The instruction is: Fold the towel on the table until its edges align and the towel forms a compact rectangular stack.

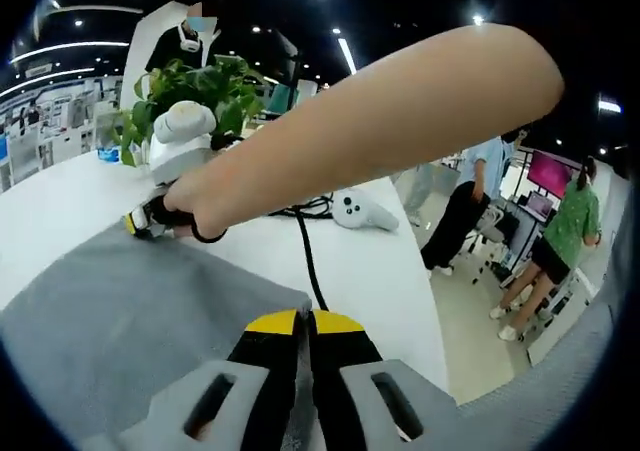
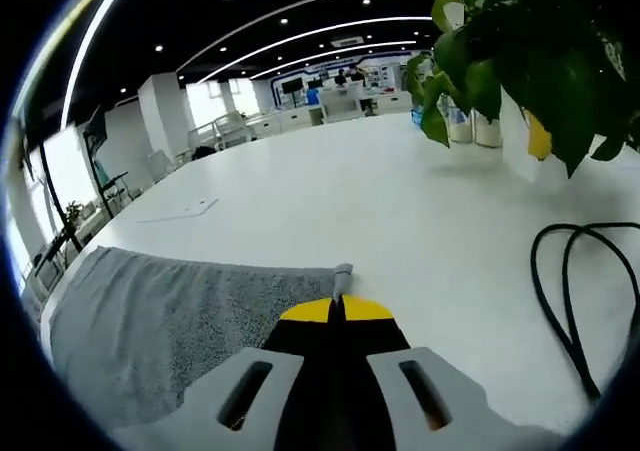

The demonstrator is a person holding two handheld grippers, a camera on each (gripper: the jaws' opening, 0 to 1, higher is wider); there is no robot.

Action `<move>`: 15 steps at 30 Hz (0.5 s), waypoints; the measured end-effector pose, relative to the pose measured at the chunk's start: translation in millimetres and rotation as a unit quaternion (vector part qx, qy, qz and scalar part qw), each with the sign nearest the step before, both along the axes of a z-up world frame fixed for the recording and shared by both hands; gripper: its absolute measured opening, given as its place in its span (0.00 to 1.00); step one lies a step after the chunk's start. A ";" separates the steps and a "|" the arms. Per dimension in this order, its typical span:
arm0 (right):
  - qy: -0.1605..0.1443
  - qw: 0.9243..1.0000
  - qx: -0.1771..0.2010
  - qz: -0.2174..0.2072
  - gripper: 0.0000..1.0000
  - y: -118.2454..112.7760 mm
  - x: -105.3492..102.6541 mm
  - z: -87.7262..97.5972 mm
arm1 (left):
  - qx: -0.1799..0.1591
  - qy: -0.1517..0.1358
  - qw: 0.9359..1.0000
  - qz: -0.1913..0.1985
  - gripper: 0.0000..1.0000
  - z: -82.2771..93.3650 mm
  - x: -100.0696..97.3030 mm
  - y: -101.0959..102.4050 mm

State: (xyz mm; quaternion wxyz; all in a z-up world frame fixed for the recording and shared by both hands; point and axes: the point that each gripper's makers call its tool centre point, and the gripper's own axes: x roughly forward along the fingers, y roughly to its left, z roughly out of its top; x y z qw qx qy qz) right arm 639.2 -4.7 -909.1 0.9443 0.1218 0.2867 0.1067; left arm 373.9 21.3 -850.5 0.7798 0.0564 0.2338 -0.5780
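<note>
The grey towel (image 1: 130, 321) lies spread on the white table (image 1: 370, 271). My left gripper (image 1: 305, 321), with yellow-tipped jaws, is shut at the towel's near right corner, its jaws pressed together on the cloth edge. In the left gripper view a person's arm reaches across to the far corner, where the hand holds my right gripper (image 1: 135, 223) low on the towel. In the right gripper view, the right gripper (image 2: 336, 309) is shut on the towel (image 2: 170, 311), and a small tip of the towel's corner (image 2: 342, 271) pokes out past the jaws.
A black cable (image 1: 305, 251) runs across the table beside the towel, looping on the right (image 2: 580, 291). A white controller (image 1: 365, 211) lies beyond it. A potted plant (image 1: 200, 86) stands at the far side. People stand past the table's right edge (image 1: 560, 241).
</note>
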 end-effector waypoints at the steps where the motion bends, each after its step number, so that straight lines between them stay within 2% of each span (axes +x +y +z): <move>1: 0.039 0.998 0.028 -0.034 0.00 -2.0 -2.7 -0.4 | 0.002 -0.001 1.000 0.001 0.03 0.1 0.7 1.5; 2: 0.049 0.997 0.037 -0.036 0.00 -0.2 -3.9 1.0 | 0.002 -0.002 1.000 0.003 0.03 0.7 1.3 2.9; 3: 0.026 0.998 0.052 -0.031 0.00 3.7 -0.1 8.6 | 0.001 -0.003 1.000 0.007 0.03 3.1 3.0 6.0; 4: 0.023 0.997 0.066 -0.032 0.00 6.5 -0.8 12.1 | 0.001 -0.005 1.000 0.010 0.03 5.5 4.6 8.8; 7: 0.023 0.997 0.061 -0.028 0.00 7.3 -2.2 19.1 | -0.002 -0.009 1.000 0.013 0.03 11.4 5.9 13.4; 11: 0.010 0.998 0.066 -0.020 0.00 13.4 -2.1 37.2 | -0.020 -0.009 0.999 0.023 0.03 24.9 2.9 23.3; 15: 0.008 0.995 0.098 0.004 0.00 32.6 -6.0 57.7 | -0.024 -0.021 0.999 0.028 0.03 36.3 -1.6 33.2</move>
